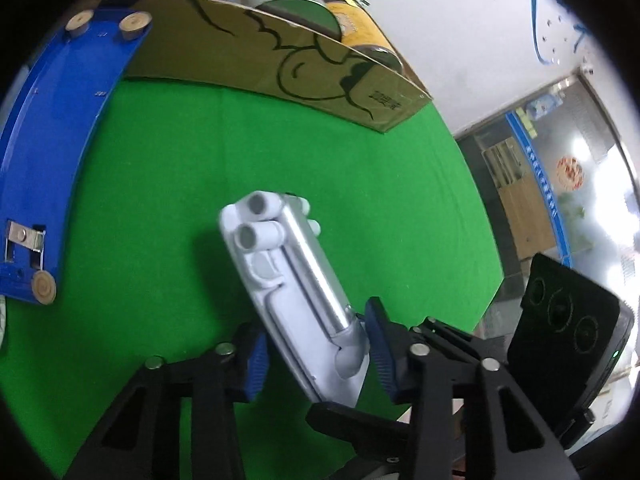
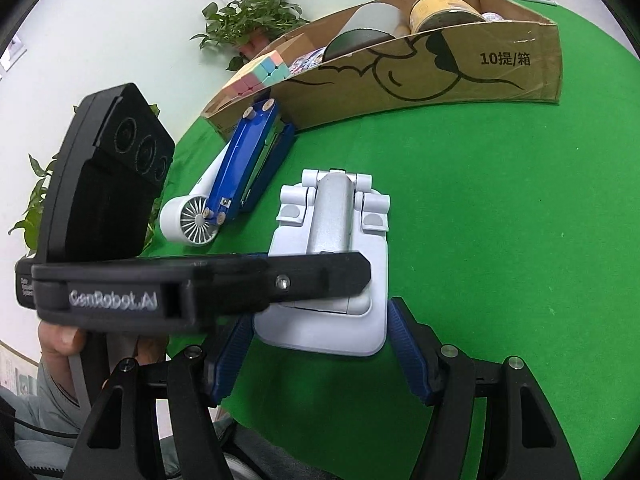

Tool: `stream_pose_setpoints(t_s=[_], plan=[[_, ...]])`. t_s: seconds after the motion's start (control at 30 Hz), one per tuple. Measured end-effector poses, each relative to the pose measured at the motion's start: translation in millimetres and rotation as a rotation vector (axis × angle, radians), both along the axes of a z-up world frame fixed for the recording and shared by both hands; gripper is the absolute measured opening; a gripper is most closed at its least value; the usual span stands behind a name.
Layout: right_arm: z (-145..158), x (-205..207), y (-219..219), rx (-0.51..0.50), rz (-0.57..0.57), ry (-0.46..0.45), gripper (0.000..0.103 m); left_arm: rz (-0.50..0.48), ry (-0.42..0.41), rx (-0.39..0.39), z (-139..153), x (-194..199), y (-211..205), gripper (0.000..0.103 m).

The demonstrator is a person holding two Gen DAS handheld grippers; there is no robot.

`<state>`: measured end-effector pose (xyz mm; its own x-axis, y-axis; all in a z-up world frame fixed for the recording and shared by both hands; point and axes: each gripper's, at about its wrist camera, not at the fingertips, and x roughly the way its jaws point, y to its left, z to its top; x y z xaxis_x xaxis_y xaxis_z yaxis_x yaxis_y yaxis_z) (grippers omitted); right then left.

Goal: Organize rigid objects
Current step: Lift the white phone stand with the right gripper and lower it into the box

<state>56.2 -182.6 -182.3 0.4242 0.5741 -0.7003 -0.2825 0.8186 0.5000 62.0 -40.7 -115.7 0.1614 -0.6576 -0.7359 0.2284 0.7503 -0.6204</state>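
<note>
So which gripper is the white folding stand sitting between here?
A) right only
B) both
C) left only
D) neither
B: the stand lies between the left gripper's blue pads, and in the right wrist view the stand also sits between the right gripper's pads.

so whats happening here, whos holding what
A person with a handheld gripper in each hand is tidying rigid items on a green table. The left gripper has its pads on either side of a white folding stand. The right gripper also brackets the stand's base, jaws open. A cardboard box behind already holds several items; a blue stapler and small white fan lie on the table.
</note>
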Motion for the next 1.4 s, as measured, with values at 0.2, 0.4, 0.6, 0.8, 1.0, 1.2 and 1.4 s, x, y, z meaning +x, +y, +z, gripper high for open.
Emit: stream_pose_setpoints(t_s=[0.2, 0.4, 0.6, 0.8, 1.0, 1.2, 1.4], plan=[[1.3, -0.9, 2.4, -0.006, -0.004, -0.012, 0.064, -0.018, -0.028, 0.001, 6.1, -1.0, 2.4, 0.03], [18.3, -0.9, 5.7, 0.0, -0.011, -0.091, 0.063, -0.036, -0.144, -0.01, 32.6, 0.8, 3.5, 0.023], [50.8, 5.0, 13.7, 0.008, 0.003, -0.207, 0.063, -0.005, -0.239, -0.012, 67.3, 11.1, 20.4, 0.022], [83.6, 22.3, 29.7, -0.001, 0.021, -0.297, 0.063, 0.035, -0.307, -0.034, 101.2, 35.6, 39.8, 0.022], [119.3, 64.2, 50.1, -0.027, 0.042, -0.338, 0.063, 0.035, -0.347, -0.012, 126.4, 74.8, 53.7, 0.022], [135.4, 126.0, 66.6, -0.053, 0.067, -0.285, 0.063, 0.021, -0.283, -0.004, 126.7, 130.6, 59.2, 0.023], [125.1, 188.8, 72.0, -0.058, 0.086, -0.168, 0.063, 0.032, -0.172, -0.015, 104.4, 182.5, 63.6, 0.023]])
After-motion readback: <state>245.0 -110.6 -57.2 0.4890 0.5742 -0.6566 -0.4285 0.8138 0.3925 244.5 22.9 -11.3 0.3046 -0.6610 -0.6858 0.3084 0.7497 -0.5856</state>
